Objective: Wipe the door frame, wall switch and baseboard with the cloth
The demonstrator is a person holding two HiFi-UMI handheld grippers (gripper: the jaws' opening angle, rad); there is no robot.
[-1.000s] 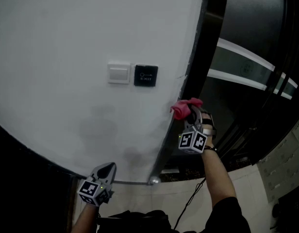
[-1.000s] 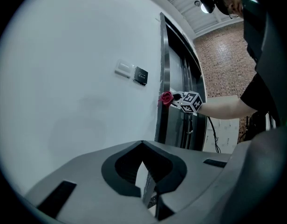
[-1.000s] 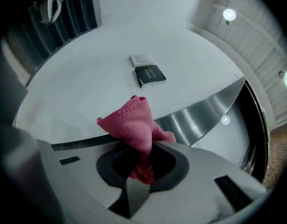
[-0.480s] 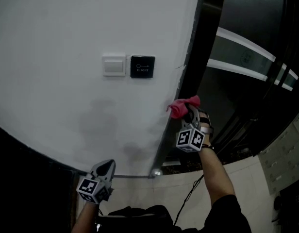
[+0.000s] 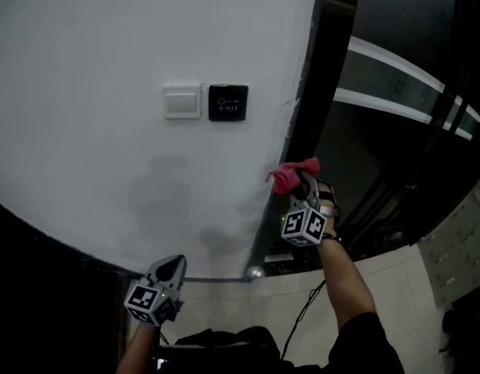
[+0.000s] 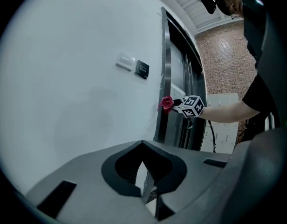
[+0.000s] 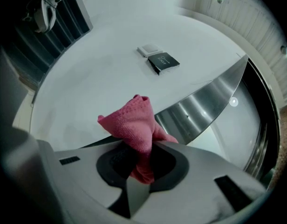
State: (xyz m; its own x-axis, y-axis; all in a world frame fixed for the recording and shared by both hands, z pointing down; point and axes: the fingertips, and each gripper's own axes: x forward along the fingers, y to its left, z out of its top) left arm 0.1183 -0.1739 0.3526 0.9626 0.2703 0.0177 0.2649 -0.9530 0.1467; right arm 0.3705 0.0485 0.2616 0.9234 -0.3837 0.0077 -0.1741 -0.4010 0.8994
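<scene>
**A:** Head view first. Where's the cloth?

**B:** Centre right of the frame. The right tongs (image 5: 300, 187) grip the cloth (image 5: 291, 174), and it sits right at the edge where the wall (image 5: 107, 53) meets the dark frame (image 5: 308, 104).

**A:** Which way does the frame run?

**B:** Its long axis goes from top right down to bottom centre, so I judge the wipe should follow that slant. The switch (image 5: 181, 100) is up and to the left of the cloth, well apart from it, with a black button (image 5: 227, 102) just beside it. The left tongs (image 5: 171, 269) hang at bottom left, much farther from the frame and switch, so the right hand is the nearer one.

**A:** Left gripper view?

**B:** The jaws are closed with nothing between them. The cloth shows centre right against the frame, ahead and to the right.

**A:** Right gripper view?

**B:** The jaws are clenched on the cloth, which bunches up from them at centre. The shiny frame strip slants from behind the cloth to the upper right, and the cloth appears to touch it. The switch and button sit above the cloth, at upper centre.
</scene>
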